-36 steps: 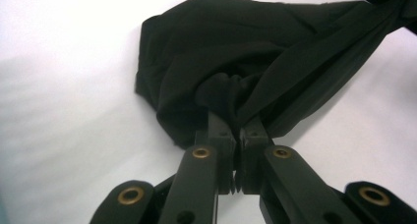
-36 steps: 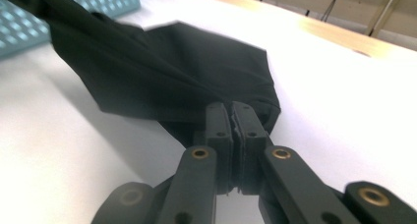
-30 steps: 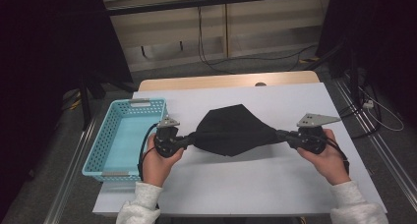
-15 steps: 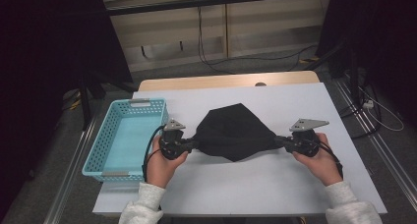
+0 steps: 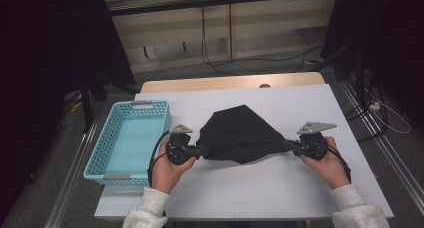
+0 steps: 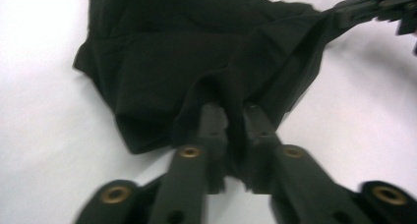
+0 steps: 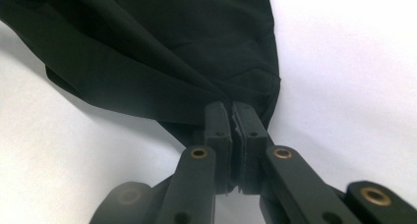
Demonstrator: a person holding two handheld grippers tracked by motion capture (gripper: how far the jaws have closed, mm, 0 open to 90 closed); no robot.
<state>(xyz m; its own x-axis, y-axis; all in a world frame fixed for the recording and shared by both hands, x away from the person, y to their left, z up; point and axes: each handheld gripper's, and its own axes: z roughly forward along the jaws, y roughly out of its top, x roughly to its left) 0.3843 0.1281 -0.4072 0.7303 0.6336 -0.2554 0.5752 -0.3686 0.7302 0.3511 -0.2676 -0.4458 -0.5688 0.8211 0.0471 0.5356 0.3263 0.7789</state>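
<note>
A black cloth [image 5: 240,134] lies mid-table, stretched between the left gripper [image 5: 201,150] and the right gripper [image 5: 286,145], each with jaws pinched on a corner. Only thin edges are caught, so a harder pull could slip a corner free
</note>
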